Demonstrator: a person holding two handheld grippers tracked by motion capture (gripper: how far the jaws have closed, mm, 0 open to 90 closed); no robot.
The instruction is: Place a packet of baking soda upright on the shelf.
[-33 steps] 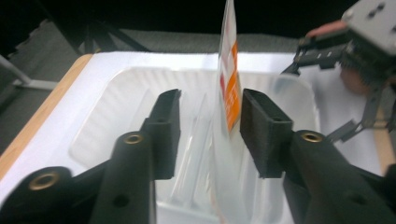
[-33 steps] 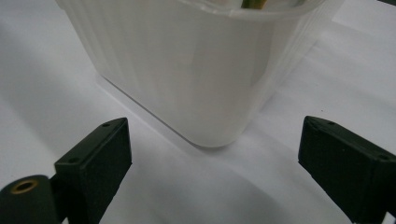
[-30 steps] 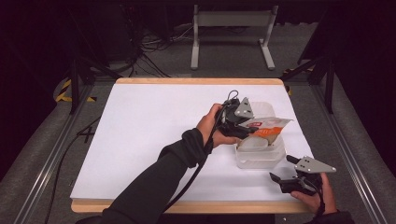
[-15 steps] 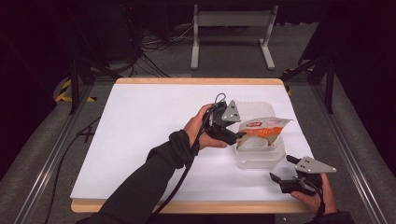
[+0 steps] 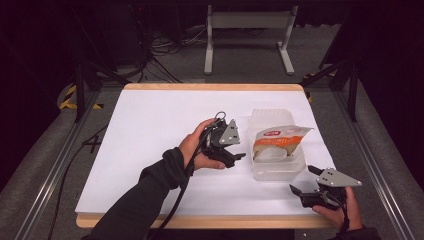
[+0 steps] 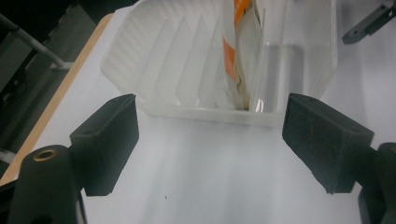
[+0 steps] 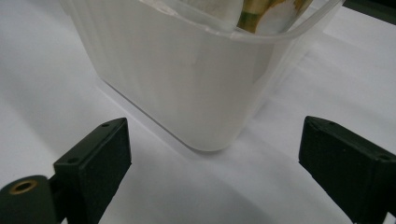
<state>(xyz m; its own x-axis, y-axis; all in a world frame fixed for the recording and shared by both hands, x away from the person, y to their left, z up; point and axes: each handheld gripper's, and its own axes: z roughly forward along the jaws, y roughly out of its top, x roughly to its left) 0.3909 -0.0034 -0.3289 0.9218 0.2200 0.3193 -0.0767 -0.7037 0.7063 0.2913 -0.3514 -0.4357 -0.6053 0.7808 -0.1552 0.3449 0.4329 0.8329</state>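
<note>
The left gripper (image 5: 235, 150) lies level just left of the clear plastic container (image 5: 278, 167), its jaws just opened wide with nothing between them. The snack bag (image 5: 275, 142) inside it, at the table's right, looks light, soft and crinkly, best pinched at its upper edge. The right gripper (image 5: 306, 180), low at the near right, has its jaws apart and empty, pointing at the container.

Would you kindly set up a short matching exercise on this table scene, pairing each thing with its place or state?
Things:
1. left gripper
2. right gripper
3. orange and white packet
4. clear plastic container

Places or states:
A. stands inside the container
B. jaws open, near the table's front edge
C. jaws open, left of the container
D. holds the packet

Pairs: 1-C, 2-B, 3-A, 4-D
</note>
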